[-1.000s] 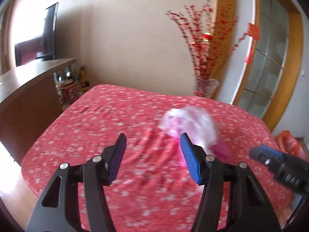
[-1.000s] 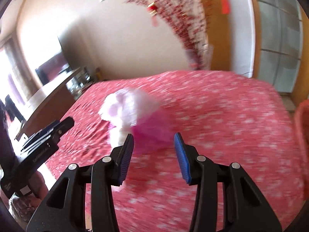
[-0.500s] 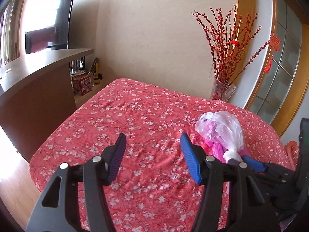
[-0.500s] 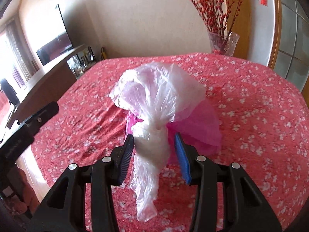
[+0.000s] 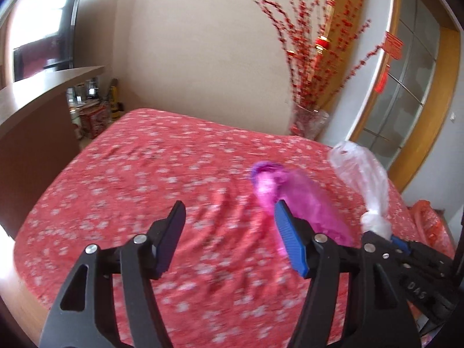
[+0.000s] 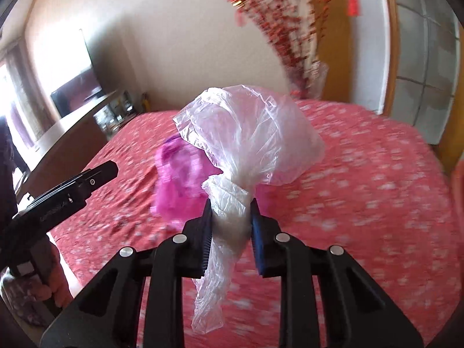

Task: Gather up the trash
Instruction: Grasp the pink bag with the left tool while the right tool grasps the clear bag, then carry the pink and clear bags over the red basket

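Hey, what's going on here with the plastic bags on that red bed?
A person is collecting trash with a handheld gripper in each hand. The right gripper is shut on the twisted neck of a clear plastic bag, holding it above the red floral bedspread. A pink plastic bag lies on the bedspread just beyond it. The left gripper is open and empty, pointed toward the pink bag.

A bed with a red floral-print cover (image 5: 162, 174) fills the room below a plain beige wall (image 5: 203, 58); a brown wooden counter (image 5: 37, 116) stands left, a glass vase of red-berry branches (image 5: 310, 121) and wood-framed glass door (image 5: 406, 87) right
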